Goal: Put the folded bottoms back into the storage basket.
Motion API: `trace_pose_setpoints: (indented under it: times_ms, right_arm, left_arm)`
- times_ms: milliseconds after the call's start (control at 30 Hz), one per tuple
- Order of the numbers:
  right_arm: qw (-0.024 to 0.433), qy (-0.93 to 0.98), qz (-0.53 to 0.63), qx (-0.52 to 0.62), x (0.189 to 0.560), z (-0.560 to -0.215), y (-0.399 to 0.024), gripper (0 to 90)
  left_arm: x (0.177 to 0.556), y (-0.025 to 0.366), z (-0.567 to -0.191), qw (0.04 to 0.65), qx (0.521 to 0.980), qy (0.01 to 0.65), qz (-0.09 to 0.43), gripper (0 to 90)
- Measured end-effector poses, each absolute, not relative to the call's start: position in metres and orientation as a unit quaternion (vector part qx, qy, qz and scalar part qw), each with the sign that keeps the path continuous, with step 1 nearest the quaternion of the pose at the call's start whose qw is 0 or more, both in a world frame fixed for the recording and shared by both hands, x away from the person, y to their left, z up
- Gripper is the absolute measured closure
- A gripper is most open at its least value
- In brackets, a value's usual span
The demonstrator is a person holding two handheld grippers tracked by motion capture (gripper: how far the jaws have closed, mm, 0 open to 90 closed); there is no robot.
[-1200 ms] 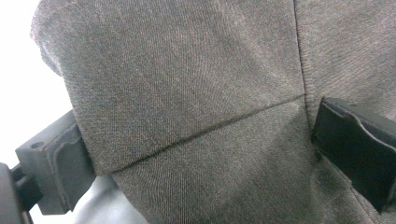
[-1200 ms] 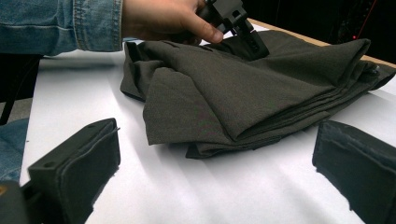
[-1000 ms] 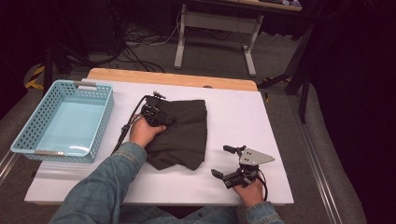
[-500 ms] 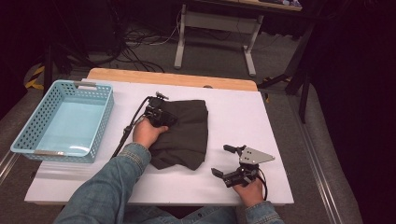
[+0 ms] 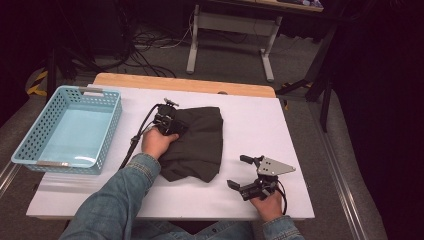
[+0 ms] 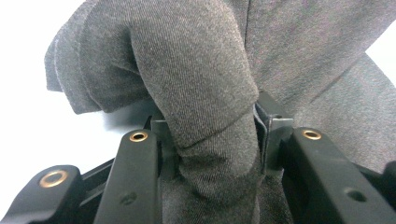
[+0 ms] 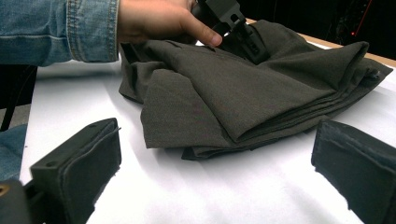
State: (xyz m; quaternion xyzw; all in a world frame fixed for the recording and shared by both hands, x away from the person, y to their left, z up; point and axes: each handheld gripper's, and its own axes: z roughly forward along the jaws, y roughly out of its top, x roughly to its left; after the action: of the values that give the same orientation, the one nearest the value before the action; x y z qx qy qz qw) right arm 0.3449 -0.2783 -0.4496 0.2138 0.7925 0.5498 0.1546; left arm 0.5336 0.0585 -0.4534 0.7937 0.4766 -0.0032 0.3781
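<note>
A dark grey folded cloth point(image 5: 197, 142) lies in the middle of the white table point(image 5: 260, 125). My left gripper point(image 5: 172, 126) is at the cloth's upper left edge, shut on a bunched fold of the cloth point(image 6: 210, 116) squeezed between its black jaws. The cloth point(image 7: 243, 93) lies in stacked layers in the right gripper view, with the left hand point(image 7: 163, 21) behind it. My right gripper point(image 5: 241, 172) rests near the table's front right, open, its jaws wide apart and nothing between them, a short way from the cloth's front corner.
A light blue perforated basket point(image 5: 70, 130) stands at the table's left side. A wooden strip point(image 5: 180, 82) runs along the far edge. Cables and a desk frame point(image 5: 230, 30) lie on the floor beyond. White table shows to the right of the cloth.
My left gripper has shifted slightly right along the cloth's top left edge, bunching the fabric there. The right gripper has stayed put.
</note>
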Motion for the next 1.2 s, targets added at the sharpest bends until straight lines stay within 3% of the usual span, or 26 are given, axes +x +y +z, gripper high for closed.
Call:
trace_pose_setpoints:
  times_ms: [500,1200]
  right_arm:
    - [0.154,0.793,0.55,0.213,0.345,-0.45,-0.278,2.1]
    - [0.156,0.793,0.549,0.214,0.344,-0.45,-0.279,2.1]
  left_arm:
    - [0.526,0.06,-0.441,0.393,0.802,0.449,0.029,64.1]
    - [0.498,0.066,-0.376,0.457,0.802,0.381,0.048,65.8]
